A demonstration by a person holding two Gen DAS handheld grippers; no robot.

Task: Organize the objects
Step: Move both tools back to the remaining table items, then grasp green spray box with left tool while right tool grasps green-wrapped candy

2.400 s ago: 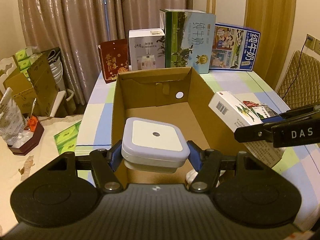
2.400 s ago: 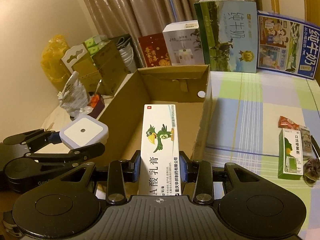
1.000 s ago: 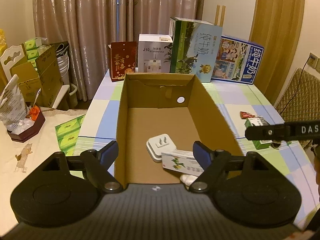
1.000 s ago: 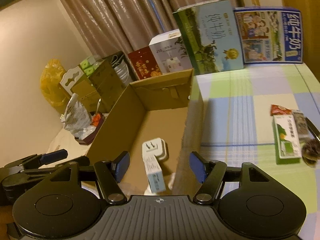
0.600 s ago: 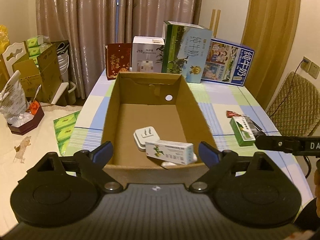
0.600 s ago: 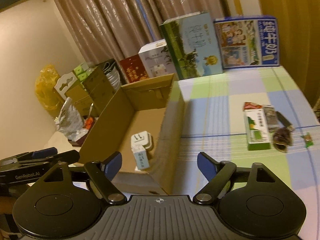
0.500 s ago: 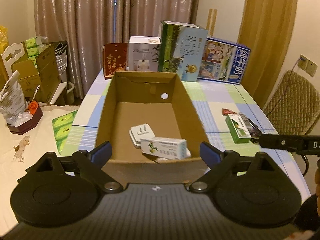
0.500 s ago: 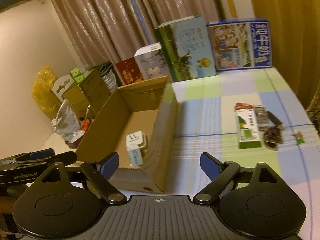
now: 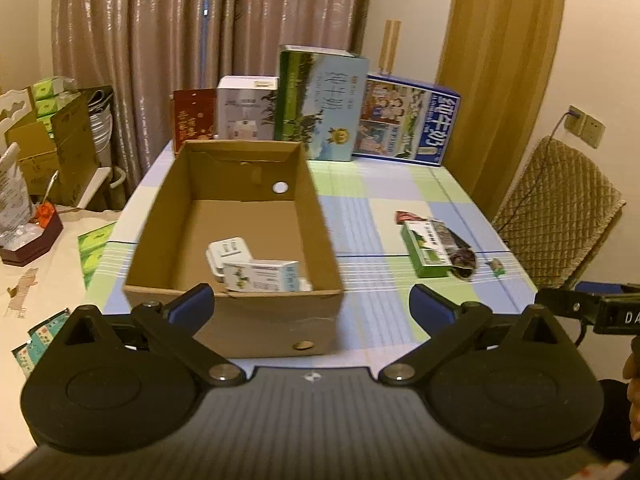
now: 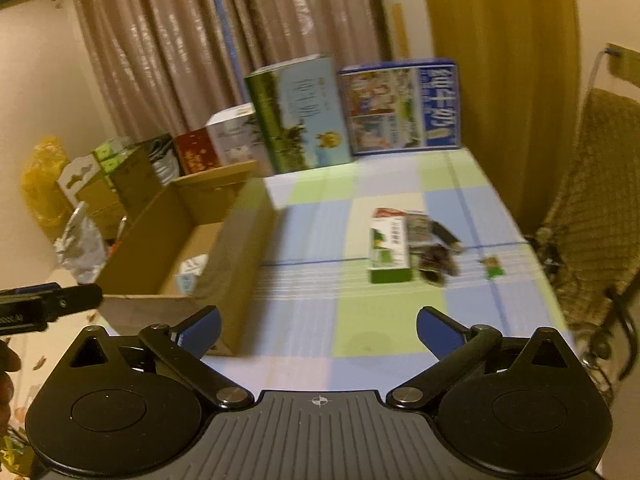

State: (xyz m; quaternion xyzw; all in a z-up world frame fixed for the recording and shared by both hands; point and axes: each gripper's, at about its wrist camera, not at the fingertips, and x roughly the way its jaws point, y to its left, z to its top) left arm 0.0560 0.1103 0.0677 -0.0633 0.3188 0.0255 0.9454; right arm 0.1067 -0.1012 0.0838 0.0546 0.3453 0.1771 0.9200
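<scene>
Cardboard box (image 9: 240, 312), brown and open-topped, sits on the left part of the checked blue-and-green worktop (image 9: 372, 320), just beyond both tongs. Left tongs (image 9: 311, 304) and right tongs (image 10: 319, 326) are spread wide and grasp nothing. Inside the box, near its front wall, lies a white carton with a green bird print (image 9: 261, 276), resting against a white square plug adapter (image 9: 226, 251). Farther right, on the bare cloth, a green-and-white medicine carton (image 10: 390, 250) lies beside a dark furry item (image 10: 436, 260). Tall printed milk cartons (image 9: 322, 104) stand along the far edge.
</scene>
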